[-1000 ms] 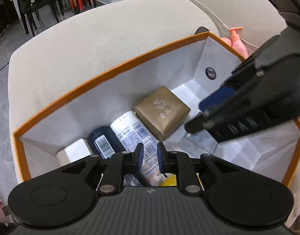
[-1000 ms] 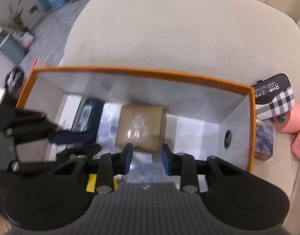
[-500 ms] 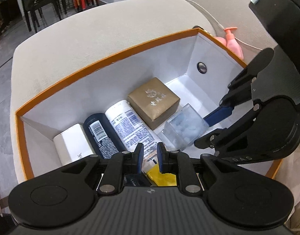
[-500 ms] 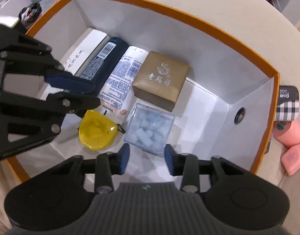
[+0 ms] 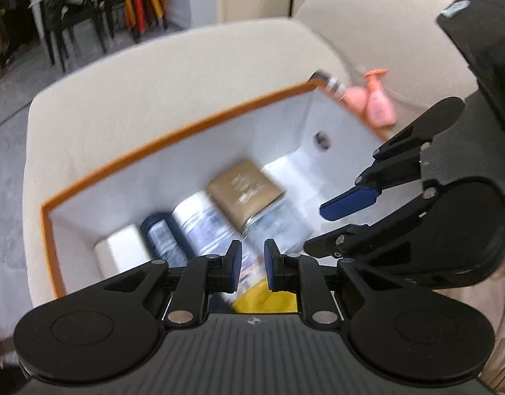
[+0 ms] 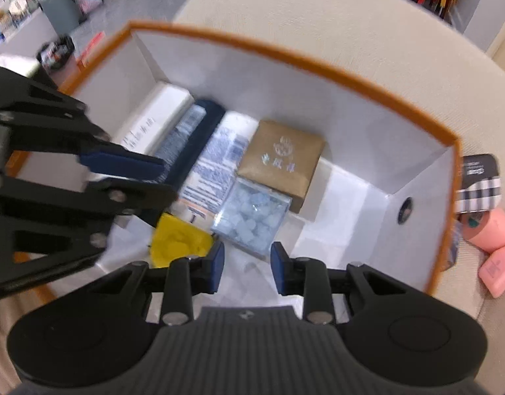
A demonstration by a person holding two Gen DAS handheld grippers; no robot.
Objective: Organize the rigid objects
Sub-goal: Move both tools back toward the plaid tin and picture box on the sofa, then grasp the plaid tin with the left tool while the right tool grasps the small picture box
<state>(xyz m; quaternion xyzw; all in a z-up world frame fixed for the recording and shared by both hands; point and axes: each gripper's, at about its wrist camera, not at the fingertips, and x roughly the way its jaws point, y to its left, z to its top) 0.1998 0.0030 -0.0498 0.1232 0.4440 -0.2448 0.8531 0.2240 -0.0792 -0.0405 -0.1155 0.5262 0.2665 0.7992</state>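
An orange-rimmed white box (image 5: 173,138) (image 6: 285,49) sits on a beige cushion. It holds a white carton (image 6: 160,115), a dark blue bottle (image 6: 199,125), a white printed tube (image 6: 216,168), a brown box (image 6: 282,158) (image 5: 245,191), a clear box of pale pieces (image 6: 252,217) and a yellow item (image 6: 180,243) (image 5: 265,299). My right gripper (image 6: 247,263) (image 5: 315,228) hovers open and empty just short of the clear box. My left gripper (image 5: 252,263) (image 6: 168,181) is shut on nothing above the box's left half.
Pink bottles (image 5: 374,102) (image 6: 492,230) and a black-and-white plaid item (image 6: 479,184) lie on the cushion outside the box's right wall. The cushion (image 5: 153,82) extends beyond the box. Dark chairs and red-yellow stools (image 5: 143,3) stand on the floor far behind.
Both grippers have drawn back and up from the box floor. The right gripper, low by the clear box a second ago, is now clear of it and has rolled.
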